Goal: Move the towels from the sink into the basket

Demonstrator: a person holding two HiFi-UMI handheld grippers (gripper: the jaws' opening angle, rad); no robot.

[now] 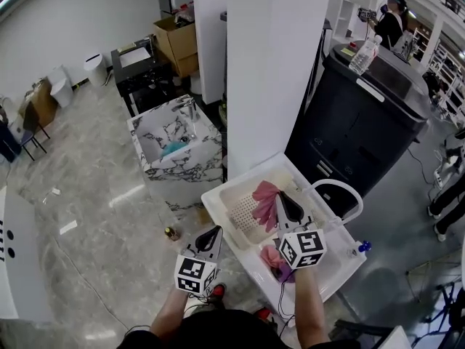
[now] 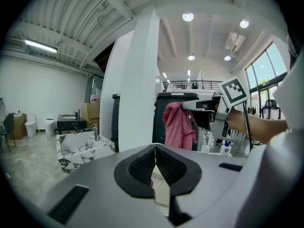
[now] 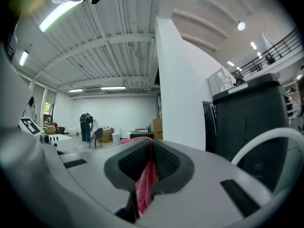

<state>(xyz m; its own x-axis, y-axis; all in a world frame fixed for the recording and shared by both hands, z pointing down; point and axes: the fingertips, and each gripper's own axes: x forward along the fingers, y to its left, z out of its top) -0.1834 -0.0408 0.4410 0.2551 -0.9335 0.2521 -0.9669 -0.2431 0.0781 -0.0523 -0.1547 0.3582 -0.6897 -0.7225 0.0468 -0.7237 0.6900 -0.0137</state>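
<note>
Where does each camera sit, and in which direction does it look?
Head view: on the person's head, looking steeply down at the sink and basket; both forearms, the left tool and the right tool show.
Left gripper view: on the left tool, facing the white pillar; its shut, empty jaws show, the right tool beyond.
Right gripper view: on the right tool, facing past the pillar; its jaws clamp the pink towel.
Shared: all three show that towel.
</note>
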